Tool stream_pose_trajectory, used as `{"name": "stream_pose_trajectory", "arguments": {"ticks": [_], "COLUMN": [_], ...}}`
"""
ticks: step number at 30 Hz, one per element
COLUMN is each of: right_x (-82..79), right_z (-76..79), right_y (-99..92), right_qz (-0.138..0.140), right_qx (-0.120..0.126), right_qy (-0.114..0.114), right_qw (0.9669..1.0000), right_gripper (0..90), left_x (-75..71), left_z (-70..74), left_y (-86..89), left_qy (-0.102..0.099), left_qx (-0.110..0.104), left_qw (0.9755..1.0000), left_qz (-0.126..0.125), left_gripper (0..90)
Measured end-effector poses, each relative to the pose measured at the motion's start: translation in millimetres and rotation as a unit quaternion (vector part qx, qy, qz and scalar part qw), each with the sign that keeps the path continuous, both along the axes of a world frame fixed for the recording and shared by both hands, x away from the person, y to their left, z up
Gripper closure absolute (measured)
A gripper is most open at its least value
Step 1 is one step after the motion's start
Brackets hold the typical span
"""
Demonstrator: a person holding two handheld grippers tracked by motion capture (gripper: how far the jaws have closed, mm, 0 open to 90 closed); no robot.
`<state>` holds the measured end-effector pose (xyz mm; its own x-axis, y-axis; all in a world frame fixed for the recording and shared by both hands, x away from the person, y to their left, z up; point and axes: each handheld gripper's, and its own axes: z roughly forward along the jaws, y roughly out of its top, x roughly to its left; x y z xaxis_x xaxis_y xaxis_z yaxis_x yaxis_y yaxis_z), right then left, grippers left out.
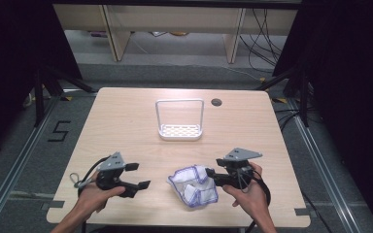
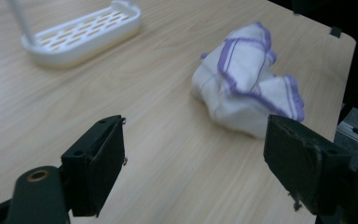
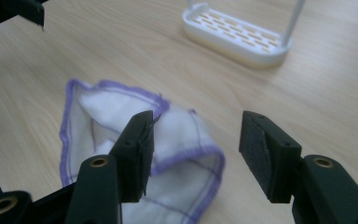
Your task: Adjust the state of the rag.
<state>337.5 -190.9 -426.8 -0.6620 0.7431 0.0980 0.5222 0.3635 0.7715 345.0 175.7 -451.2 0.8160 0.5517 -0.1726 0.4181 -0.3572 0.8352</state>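
Observation:
A crumpled white cloth with purple edging (image 1: 193, 187) (image 2: 247, 84) (image 3: 98, 107) lies near the table's front edge, between my two grippers. My left gripper (image 1: 138, 175) (image 2: 196, 126) is held to its left with the jaws wide apart and nothing between them. It points toward the cloth from a short way off. My right gripper (image 1: 211, 176) (image 3: 196, 119) stands at the cloth's right edge, open. Its left jaw hangs over the cloth's fold without pinching it. A white slotted rack with a tall loop handle (image 1: 180, 130) (image 2: 84, 32) (image 3: 237, 35) stands mid-table behind them.
The light wooden table (image 1: 126, 121) has a round cable hole (image 1: 216, 102) at the back right. Its front edge runs just below both hands. Black curtains, metal rails and floor cables surround it. My left gripper's jaws (image 3: 9, 14) appear at the right gripper view's top left.

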Motion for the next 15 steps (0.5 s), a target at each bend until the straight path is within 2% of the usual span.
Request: {"name": "stream_pose_trajectory", "arguments": {"ticks": [1, 4, 5, 6, 7, 8, 10, 13, 14, 15], "right_x": [-2.4, -10.2, -13.1, -14.0, -17.4, -17.1, -20.0, -23.0, -22.2, -22.3], "right_z": [-2.9, -12.9, -16.5, -20.1, -23.6, -26.8, -32.7, -39.2, -42.0, -44.0], "right_y": [-5.4, -16.4, -18.1, -21.6, -21.9, -25.2, -26.3, -25.3, -25.6, -24.7], "right_qz": [-0.007, -0.017, -0.023, -0.021, -0.03, -0.02, -0.022, -0.026, -0.021, -0.022], "right_qx": [-0.004, 0.001, 0.008, 0.006, 0.012, 0.002, -0.002, -0.006, -0.012, -0.011], "right_qy": [0.002, 0.015, 0.023, 0.023, 0.036, 0.033, 0.043, 0.056, 0.053, 0.06], "right_qw": [1.0, 0.9997, 0.9994, 0.9995, 0.9988, 0.9992, 0.9988, 0.9981, 0.9983, 0.9979], "right_gripper": [46.0, 45.5, 45.5, 45.3, 44.7, 44.5, 43.9, 42.9, 42.4, 42.4], "left_x": [6.9, 27.0, 32.0, 37.1, 42.9, 44.8, 50.6, 57.1, 59.1, 60.9], "left_z": [2.6, 6.6, 6.0, 4.8, 2.6, 1.5, -0.9, -2.2, -3.2, -4.8], "left_y": [-8.4, -35.0, -43.8, -52.1, -60.1, -66.9, -77.9, -89.4, -92.6, -96.0], "left_qy": [0.002, 0.03, 0.036, 0.041, 0.041, 0.049, 0.051, 0.064, 0.072, 0.08], "left_qx": [-0.004, -0.015, -0.014, -0.005, 0.001, 0.011, 0.021, 0.017, 0.016, 0.017], "left_qw": [0.9999, 0.9986, 0.9984, 0.9979, 0.997, 0.9966, 0.9958, 0.9942, 0.9932, 0.992], "left_qz": [-0.01, -0.041, -0.042, -0.05, -0.066, -0.065, -0.074, -0.084, -0.089, -0.095], "left_gripper": [21.0, 21.4, 21.7, 22.3, 22.3, 22.3, 22.8, 24.0, 24.1, 24.2]}}
